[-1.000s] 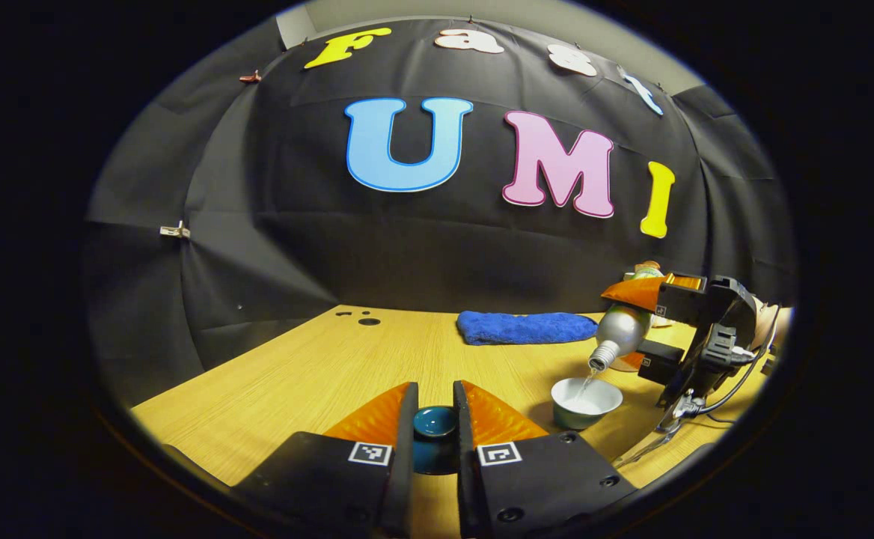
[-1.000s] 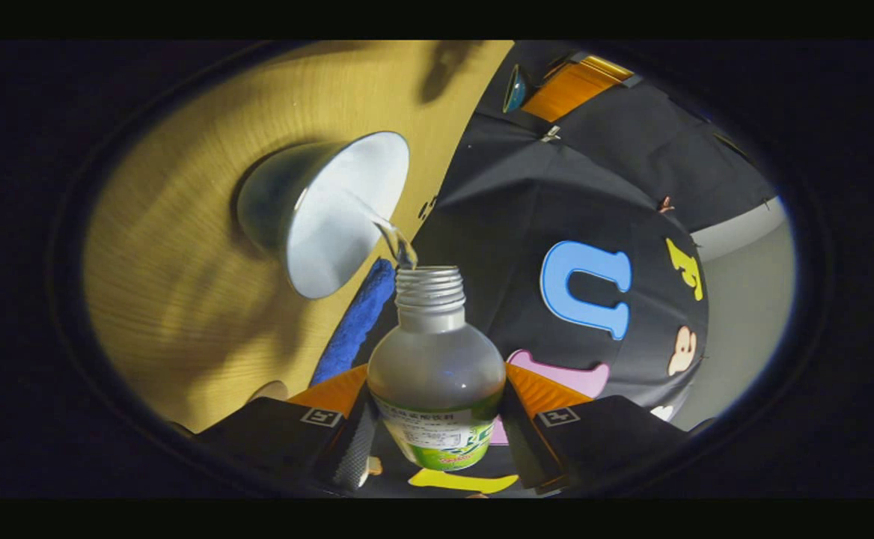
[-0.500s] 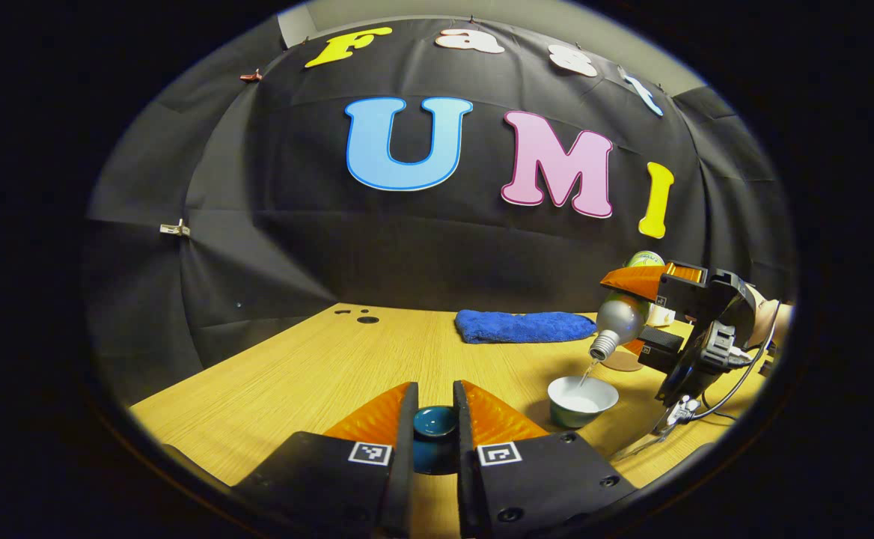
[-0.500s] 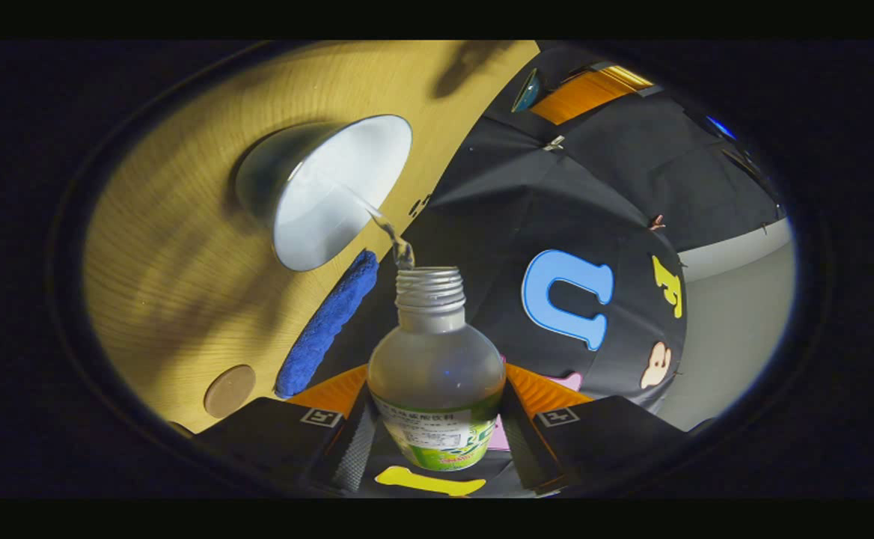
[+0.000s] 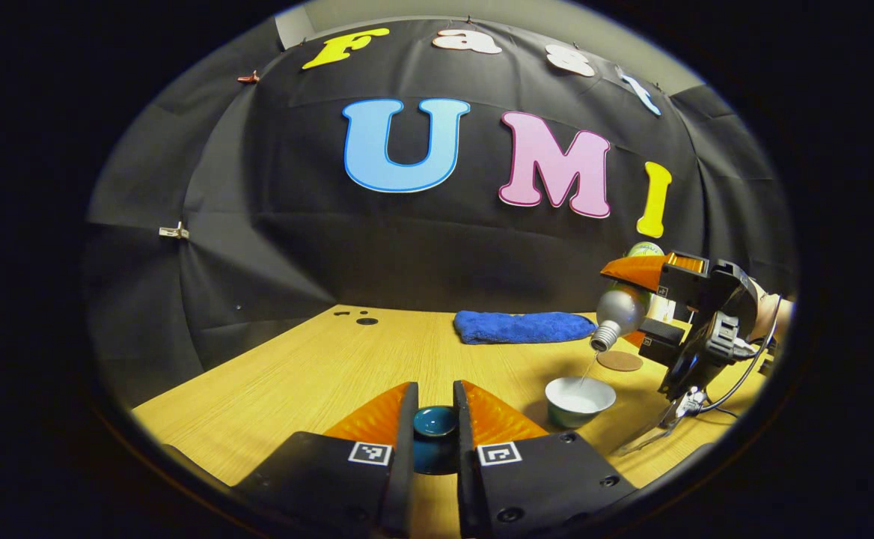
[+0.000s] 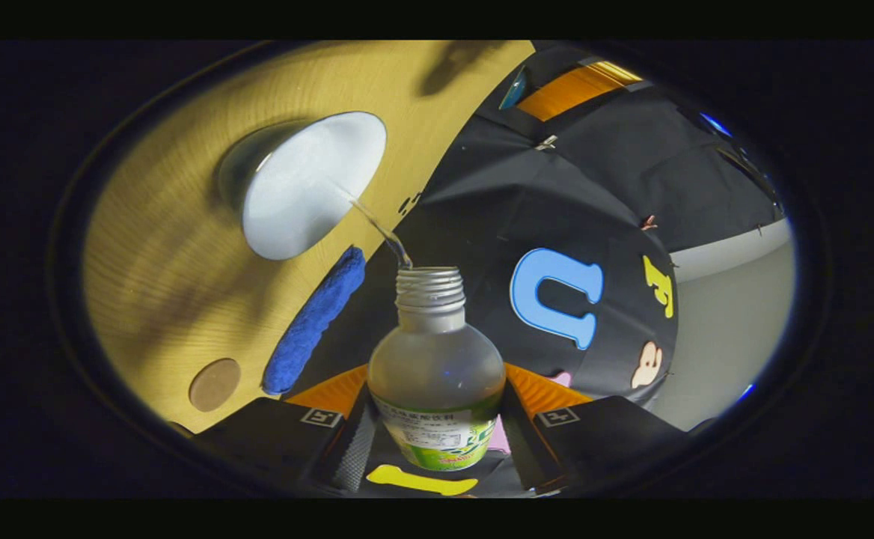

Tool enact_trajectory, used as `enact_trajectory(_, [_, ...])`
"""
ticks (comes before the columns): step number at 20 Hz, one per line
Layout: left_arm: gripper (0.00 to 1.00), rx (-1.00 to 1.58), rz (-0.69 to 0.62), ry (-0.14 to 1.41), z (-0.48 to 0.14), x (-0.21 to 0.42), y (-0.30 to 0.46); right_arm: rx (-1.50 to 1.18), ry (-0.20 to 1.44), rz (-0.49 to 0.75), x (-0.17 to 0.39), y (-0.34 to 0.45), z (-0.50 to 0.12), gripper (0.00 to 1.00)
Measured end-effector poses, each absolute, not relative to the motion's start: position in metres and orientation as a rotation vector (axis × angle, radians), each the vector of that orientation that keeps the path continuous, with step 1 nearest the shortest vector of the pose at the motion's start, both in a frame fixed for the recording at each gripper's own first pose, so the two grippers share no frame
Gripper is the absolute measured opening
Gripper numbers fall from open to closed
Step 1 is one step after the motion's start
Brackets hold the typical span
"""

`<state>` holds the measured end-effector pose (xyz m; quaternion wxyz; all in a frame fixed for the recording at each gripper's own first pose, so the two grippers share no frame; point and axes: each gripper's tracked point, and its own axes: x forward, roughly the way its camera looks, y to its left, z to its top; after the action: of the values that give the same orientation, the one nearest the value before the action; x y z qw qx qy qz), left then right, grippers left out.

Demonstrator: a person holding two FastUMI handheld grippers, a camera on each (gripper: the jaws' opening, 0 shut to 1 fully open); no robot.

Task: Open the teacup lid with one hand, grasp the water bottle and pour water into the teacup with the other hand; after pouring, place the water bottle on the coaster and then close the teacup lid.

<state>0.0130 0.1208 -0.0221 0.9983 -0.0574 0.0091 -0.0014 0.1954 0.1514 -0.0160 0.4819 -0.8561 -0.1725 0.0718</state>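
Note:
In the left gripper view my left gripper [image 5: 435, 400] is shut on the dark teal teacup lid [image 5: 435, 421], held above the wooden table. To the right stands the white-lined teacup [image 5: 580, 400], uncovered. Above it my right gripper [image 5: 635, 299] holds the clear water bottle [image 5: 616, 313] tilted, neck down, and a thin stream of water runs into the cup. In the right gripper view the right gripper [image 6: 437, 419] is shut on the water bottle [image 6: 437, 367], its open neck points toward the teacup [image 6: 306, 183], and the round brown coaster [image 6: 214, 383] lies beyond. The coaster [image 5: 619, 361] sits just behind the cup.
A folded blue towel [image 5: 523, 327] lies at the back of the table [image 5: 317, 367] near the cloth wall. A cable [image 5: 736, 385] hangs from the right gripper over the table's right side. A hand [image 5: 770, 318] holds the right gripper.
The right gripper has risen and drawn back with the bottle, so the stream is longer and thinner. The coaster has come into sight behind the cup. The left gripper has stayed put.

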Motion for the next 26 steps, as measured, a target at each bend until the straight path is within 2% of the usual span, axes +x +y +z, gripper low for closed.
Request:
enact_trajectory(14, [0.28,-0.128,-0.004,0.02,-0.023,0.007,0.122,-2.124,-0.456,0.21,0.189,0.162,-0.019,0.78])
enact_trajectory(15, [0.28,-0.129,-0.007,0.02,-0.022,0.007,0.121,-2.126,-0.462,0.208,0.189,0.163,-0.02,0.76])
enact_trajectory(16, [0.28,-0.13,-0.009,0.019,-0.022,0.008,0.12,-2.129,-0.468,0.209,0.187,0.164,-0.021,0.78])
enact_trajectory(21, [0.27,-0.128,-0.013,0.018,-0.021,0.007,0.12,-2.137,-0.46,0.221,0.185,0.165,-0.024,0.78])
enact_trajectory(22, [0.27,-0.129,-0.014,0.019,-0.022,0.007,0.12,-2.135,-0.455,0.222,0.185,0.164,-0.024,0.76])
enact_trajectory(26, [0.27,-0.138,-0.014,0.024,-0.024,0.007,0.12,-2.142,-0.458,0.227,0.183,0.167,-0.026,0.78])
